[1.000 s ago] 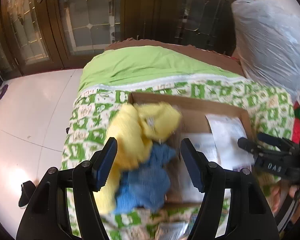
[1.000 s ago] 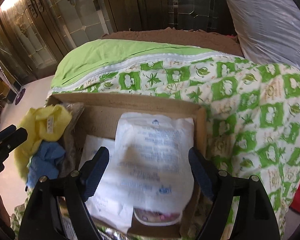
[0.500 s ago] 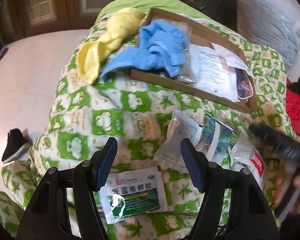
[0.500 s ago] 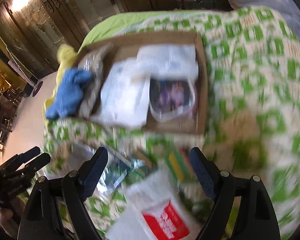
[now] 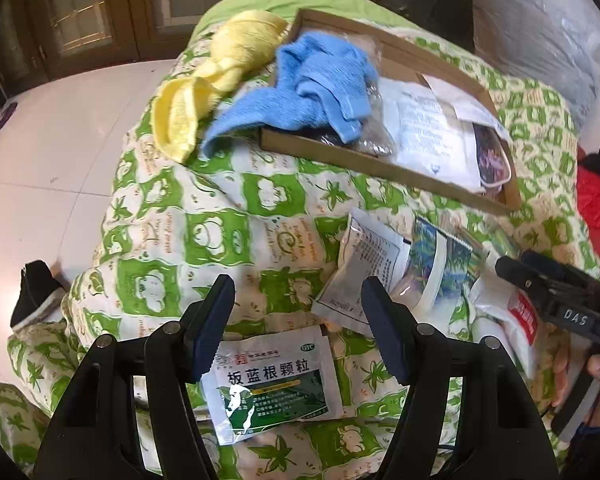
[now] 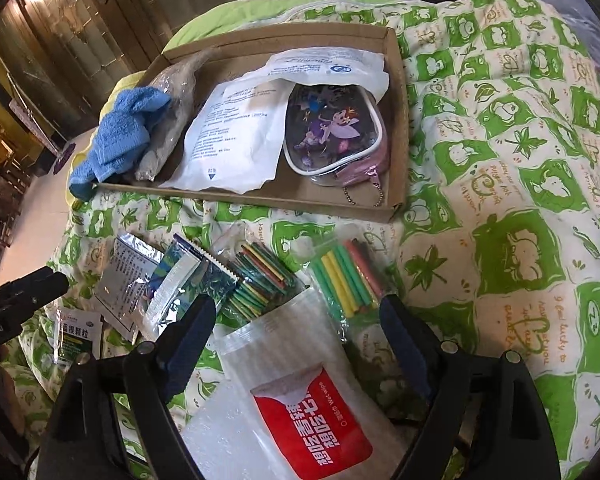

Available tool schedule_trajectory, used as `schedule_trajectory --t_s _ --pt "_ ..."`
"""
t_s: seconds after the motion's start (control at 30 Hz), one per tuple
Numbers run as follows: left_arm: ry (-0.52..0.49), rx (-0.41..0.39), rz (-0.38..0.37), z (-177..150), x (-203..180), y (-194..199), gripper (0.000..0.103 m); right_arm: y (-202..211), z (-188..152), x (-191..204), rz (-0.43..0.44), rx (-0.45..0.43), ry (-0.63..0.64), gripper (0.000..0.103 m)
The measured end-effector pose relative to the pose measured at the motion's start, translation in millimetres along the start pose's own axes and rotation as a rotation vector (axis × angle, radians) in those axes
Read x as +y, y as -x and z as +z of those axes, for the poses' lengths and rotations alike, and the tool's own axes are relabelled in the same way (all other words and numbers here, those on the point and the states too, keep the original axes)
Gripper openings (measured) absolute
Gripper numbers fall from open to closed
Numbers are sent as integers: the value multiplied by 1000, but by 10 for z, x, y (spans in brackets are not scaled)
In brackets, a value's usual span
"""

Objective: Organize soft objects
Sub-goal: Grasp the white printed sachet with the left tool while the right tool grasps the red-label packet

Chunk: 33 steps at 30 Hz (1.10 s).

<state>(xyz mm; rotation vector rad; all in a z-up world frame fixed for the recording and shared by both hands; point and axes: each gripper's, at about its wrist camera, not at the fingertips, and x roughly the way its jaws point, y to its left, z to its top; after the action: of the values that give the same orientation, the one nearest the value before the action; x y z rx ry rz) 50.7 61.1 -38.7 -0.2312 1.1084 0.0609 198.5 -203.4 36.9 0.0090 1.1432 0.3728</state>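
Note:
A shallow cardboard tray (image 5: 384, 168) (image 6: 398, 128) lies on a green-and-white quilt. A blue towel (image 5: 316, 88) (image 6: 118, 136) hangs over its left edge, and a yellow towel (image 5: 216, 80) lies beside it on the quilt. In the tray are white pouches (image 6: 236, 136) and a cartoon zip pouch (image 6: 334, 132). My left gripper (image 5: 298, 300) is open and empty above a green sachet (image 5: 274, 380). My right gripper (image 6: 296, 316) is open and empty above a clear bag with a red label (image 6: 300, 400).
Loose sachets (image 5: 364, 268) (image 6: 132, 276), a patterned packet (image 6: 188, 280) and two bags of coloured sticks (image 6: 260, 276) lie on the quilt in front of the tray. White floor (image 5: 60, 140) is at the left. A grey plastic bag (image 5: 540, 32) stands at the back right.
Both grippers have pulled back from the tray toward the near side of the quilt. The towels, earlier right at the left gripper's fingers, now lie far ahead at the tray's left edge.

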Motion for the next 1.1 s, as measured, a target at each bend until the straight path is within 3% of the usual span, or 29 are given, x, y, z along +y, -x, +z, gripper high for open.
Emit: schedule_trajectory --t_s 0.23,0.5,0.83,0.97,1.1 --pt "-88 26 -15 21 -268 -128 66 -36 12 37 2 3 -6 84" --pt "-263 120 99 -27 -649 -518 66 -46 27 29 -6 28 -16 84" --pt "-263 122 109 -33 -605 -507 66 94 147 -103 96 243 16 84" --pt "-266 116 107 -67 -608 -478 66 169 39 -83 68 330 111 84" --pt "-259 114 105 -71 -635 -458 66 110 -130 -41 35 336 178 83"
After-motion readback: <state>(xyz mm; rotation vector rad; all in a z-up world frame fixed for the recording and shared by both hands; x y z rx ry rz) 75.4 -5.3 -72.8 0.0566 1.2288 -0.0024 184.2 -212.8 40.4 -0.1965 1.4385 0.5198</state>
